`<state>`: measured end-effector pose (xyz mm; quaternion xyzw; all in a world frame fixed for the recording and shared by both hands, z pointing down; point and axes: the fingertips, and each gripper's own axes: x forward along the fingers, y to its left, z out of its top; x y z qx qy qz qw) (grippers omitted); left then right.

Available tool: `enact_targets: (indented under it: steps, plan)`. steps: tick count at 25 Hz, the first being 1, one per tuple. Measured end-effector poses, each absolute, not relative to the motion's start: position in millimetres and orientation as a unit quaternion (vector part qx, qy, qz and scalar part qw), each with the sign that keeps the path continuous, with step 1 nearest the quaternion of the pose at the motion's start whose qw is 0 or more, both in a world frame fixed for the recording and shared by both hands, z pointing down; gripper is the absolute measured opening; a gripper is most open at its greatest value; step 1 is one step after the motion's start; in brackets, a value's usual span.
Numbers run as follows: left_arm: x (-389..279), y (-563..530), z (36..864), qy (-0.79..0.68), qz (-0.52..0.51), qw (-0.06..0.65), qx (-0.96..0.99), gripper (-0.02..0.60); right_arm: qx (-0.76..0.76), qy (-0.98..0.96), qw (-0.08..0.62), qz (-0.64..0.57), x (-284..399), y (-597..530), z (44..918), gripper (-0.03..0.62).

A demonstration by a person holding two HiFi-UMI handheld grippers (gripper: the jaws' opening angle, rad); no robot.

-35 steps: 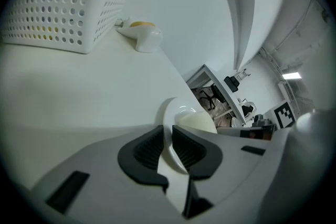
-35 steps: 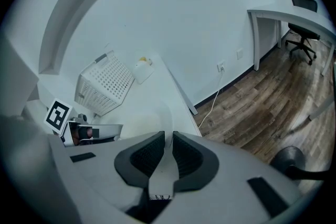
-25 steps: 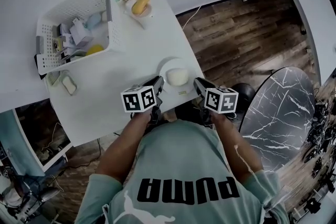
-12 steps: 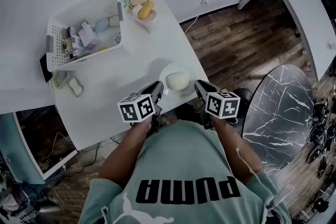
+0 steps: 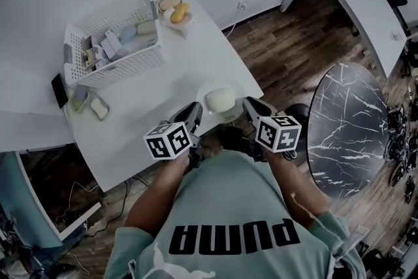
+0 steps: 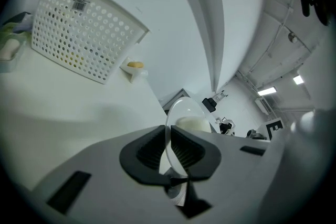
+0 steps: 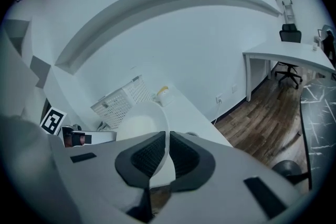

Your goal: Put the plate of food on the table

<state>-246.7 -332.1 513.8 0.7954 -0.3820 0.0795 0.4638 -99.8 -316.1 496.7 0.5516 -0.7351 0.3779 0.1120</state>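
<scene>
Pinching opposite rim edges, left gripper (image 5: 194, 112) and right gripper (image 5: 251, 106) hold the white plate (image 5: 208, 89), bearing a pale bun (image 5: 220, 100), at the table's (image 5: 157, 91) near edge. Plate judged stiff, light, slippery and breakable; rim holds suit it, level carriage advised.

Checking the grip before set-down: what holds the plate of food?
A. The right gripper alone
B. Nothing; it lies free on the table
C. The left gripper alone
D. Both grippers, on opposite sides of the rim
D: the left gripper and the right gripper each have their jaws shut on the rim of the plate, on opposite sides.
</scene>
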Motion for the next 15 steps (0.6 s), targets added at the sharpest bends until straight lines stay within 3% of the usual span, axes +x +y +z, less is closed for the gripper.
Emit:
enact_targets:
  steps: [15]
  plan:
    - [-251,-293,497,-0.347,0.059,0.467,0.811,0.040,0.594,-0.715,0.094,0.356,-106,-265,468,0.031]
